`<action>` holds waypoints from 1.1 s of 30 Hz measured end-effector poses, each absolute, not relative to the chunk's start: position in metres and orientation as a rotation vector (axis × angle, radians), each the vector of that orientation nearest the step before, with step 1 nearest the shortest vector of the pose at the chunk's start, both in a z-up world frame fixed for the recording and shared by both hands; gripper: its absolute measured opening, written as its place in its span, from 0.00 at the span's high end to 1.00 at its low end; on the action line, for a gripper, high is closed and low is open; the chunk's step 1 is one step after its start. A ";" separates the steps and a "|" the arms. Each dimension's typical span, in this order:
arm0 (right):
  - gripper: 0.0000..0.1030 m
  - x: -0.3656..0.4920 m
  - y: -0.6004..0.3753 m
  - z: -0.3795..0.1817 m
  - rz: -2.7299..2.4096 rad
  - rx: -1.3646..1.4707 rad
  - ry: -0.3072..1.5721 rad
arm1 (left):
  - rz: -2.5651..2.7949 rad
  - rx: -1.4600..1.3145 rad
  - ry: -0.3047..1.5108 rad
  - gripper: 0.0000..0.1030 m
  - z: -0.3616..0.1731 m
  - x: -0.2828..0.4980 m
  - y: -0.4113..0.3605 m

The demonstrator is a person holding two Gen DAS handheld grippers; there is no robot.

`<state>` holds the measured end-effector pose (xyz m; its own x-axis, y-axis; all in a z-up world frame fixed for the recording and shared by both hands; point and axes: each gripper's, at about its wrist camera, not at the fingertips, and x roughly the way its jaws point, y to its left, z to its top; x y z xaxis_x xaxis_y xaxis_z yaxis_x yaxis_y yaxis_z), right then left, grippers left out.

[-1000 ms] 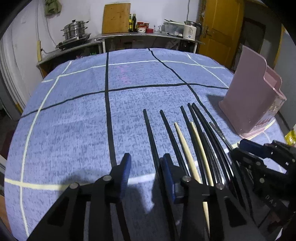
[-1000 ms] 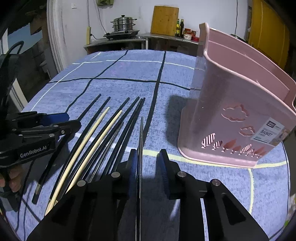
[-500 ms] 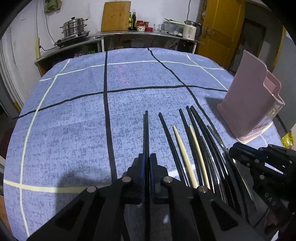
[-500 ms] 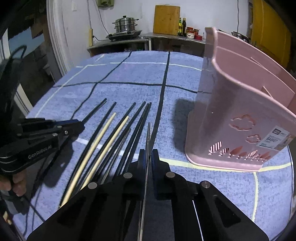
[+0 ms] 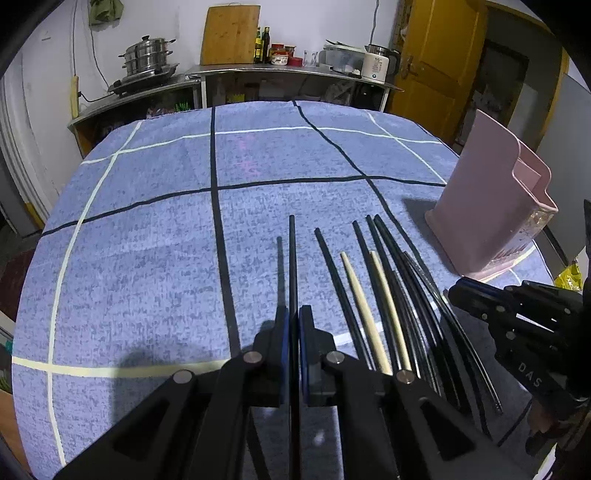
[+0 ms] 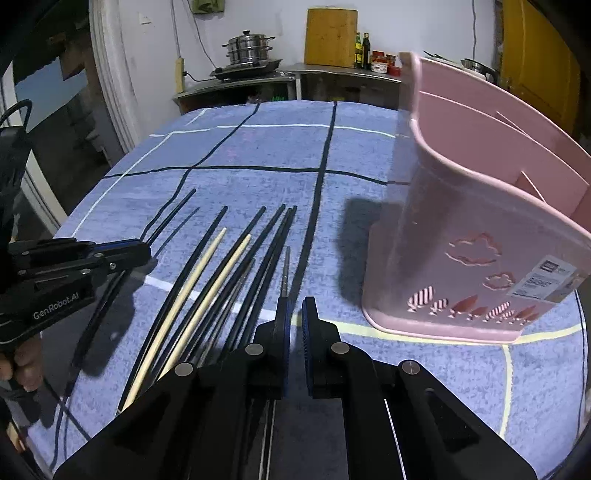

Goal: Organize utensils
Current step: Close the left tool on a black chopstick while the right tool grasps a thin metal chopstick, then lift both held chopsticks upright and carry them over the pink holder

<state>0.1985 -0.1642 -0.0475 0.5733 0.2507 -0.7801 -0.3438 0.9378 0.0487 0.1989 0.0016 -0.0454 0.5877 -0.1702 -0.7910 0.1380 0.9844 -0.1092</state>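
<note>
While left gripper (image 5: 292,325) pinches black chopstick (image 5: 292,258), right gripper (image 6: 294,317) opening, metal chopstick (image 6: 285,273) betw. pads.

A home kitchen: at 12 o'clock beyond the cloth-covered table (image 5: 147,229), a metal counter (image 5: 280,72) carries a stacked steamer pot (image 5: 148,58) on a burner, a wooden cutting board (image 5: 229,35) propped against the white wall, sauce bottles (image 5: 261,43), jars (image 5: 277,53) and an electric kettle (image 5: 376,63). A yellow wooden door (image 5: 436,62) stands at 1 o'clock. On the table, chopsticks (image 5: 364,314) lie in a row near a pink plastic cutlery basket (image 5: 491,206).
</note>
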 end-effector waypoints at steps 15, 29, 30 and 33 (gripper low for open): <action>0.89 0.218 -0.156 -0.060 0.357 -0.112 0.942 | -0.191 -0.046 0.946 0.95 -0.052 0.203 0.004; 0.94 0.204 -0.165 -0.026 0.394 -0.069 0.886 | -0.230 -0.117 0.888 0.95 -0.021 0.196 0.010; 0.94 0.202 -0.166 -0.022 0.396 -0.066 0.875 | -0.234 -0.122 0.879 0.95 -0.016 0.194 0.011; 0.94 0.196 -0.169 -0.009 0.400 -0.058 0.849 | -0.245 -0.128 0.854 0.95 -0.002 0.189 0.012</action>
